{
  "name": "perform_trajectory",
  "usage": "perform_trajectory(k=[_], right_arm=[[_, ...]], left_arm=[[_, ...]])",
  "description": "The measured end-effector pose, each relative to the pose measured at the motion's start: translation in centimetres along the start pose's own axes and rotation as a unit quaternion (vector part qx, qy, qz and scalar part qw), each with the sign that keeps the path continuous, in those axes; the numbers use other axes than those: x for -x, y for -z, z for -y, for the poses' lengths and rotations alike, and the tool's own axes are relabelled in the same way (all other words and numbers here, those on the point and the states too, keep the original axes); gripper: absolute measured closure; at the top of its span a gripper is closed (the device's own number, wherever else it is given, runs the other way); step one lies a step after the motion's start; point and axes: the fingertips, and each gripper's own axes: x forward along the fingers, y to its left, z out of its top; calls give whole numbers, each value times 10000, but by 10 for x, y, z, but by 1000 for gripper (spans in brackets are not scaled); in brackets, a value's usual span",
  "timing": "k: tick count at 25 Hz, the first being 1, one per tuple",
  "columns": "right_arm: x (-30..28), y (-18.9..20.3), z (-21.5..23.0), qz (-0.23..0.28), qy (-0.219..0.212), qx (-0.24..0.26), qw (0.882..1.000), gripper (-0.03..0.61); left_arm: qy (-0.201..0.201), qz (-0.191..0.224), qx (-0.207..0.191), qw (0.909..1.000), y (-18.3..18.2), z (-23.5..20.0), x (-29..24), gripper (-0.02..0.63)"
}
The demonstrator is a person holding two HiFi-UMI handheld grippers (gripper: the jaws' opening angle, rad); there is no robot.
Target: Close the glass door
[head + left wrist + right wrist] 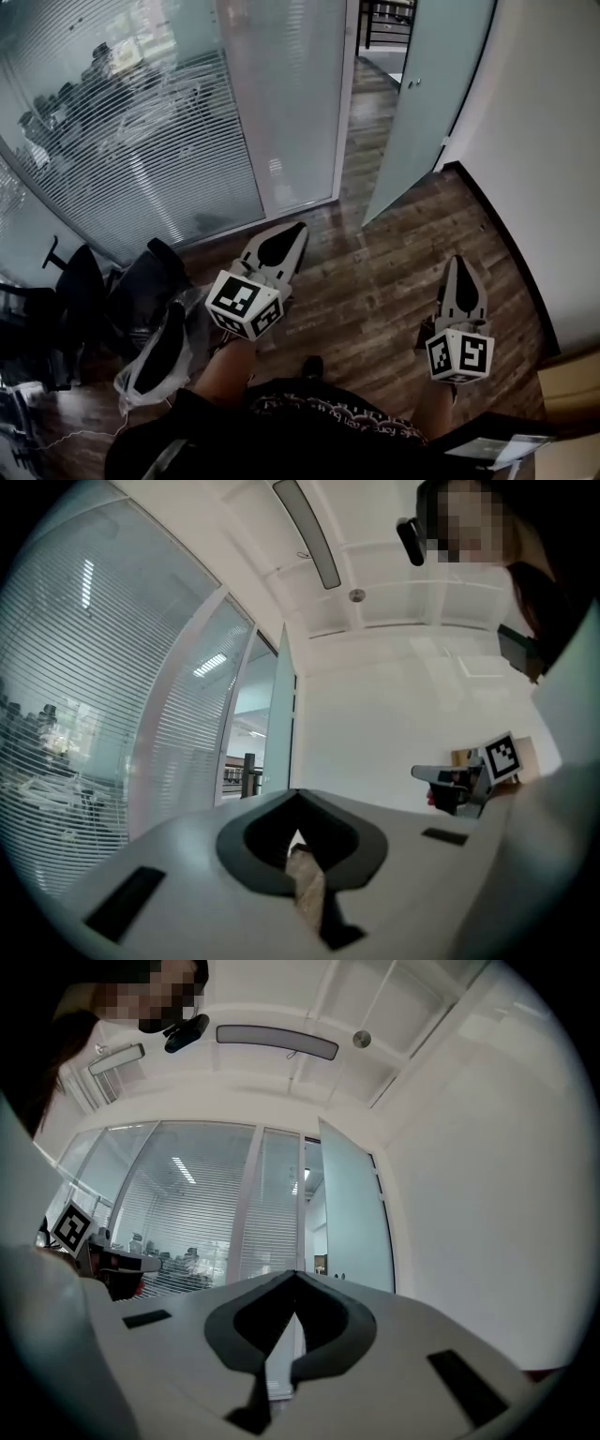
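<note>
The frosted glass door [427, 94] stands swung open at the upper right, its edge toward the white wall, with the doorway [375, 56] beside it. Both grippers are held low over the wooden floor, well short of the door and pointing toward it. My left gripper [298, 228] is shut, its tips meeting with nothing between them [296, 795]. My right gripper [459, 262] is also shut and empty [296, 1275]. The right gripper view shows the door [352, 1222] ahead, past the jaw tips. In the left gripper view the door edge [281, 733] appears ahead, left of centre.
A glass partition with blinds [141, 122] runs along the left. Dark office chairs [84, 291] and a bag [155, 361] stand at the lower left. A white wall [553, 141] bounds the right side, with a cardboard box [572, 394] at its foot.
</note>
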Motion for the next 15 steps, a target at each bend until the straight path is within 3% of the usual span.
perform_trajectory(k=[15], right_arm=[[-96,20,18,-86,190,-18,9998,575]], left_arm=[[152,-9,102,9998,3,-57,-86,612]])
